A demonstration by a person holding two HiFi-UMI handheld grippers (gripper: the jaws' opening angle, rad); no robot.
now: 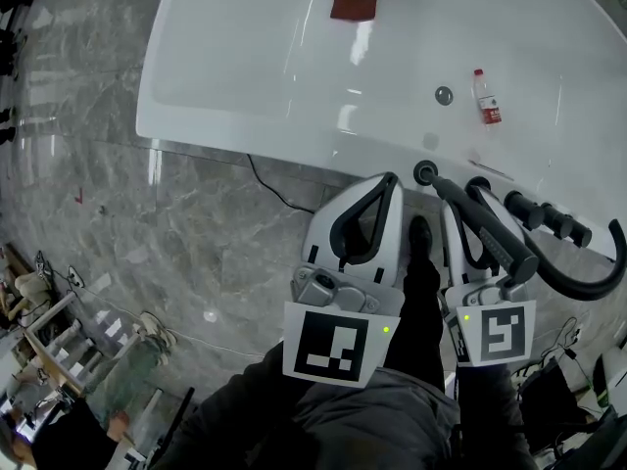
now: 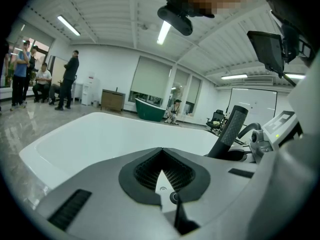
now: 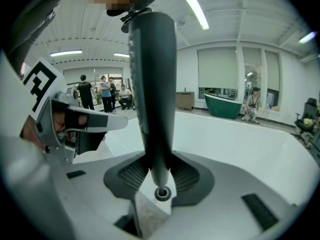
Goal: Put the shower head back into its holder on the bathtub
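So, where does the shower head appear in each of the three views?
Head view: shower head lower right, held by right gripper.
Left gripper view: shower head right of centre, leaning.
Right gripper view: shower head centre, upright, clamped.
Shared landmark: white bathtub.

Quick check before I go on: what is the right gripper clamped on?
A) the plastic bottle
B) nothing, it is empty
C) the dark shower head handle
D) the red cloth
C: in the right gripper view the right gripper has its jaws shut on the dark shower head handle, while the bottle and the red cloth lie in the bathtub.
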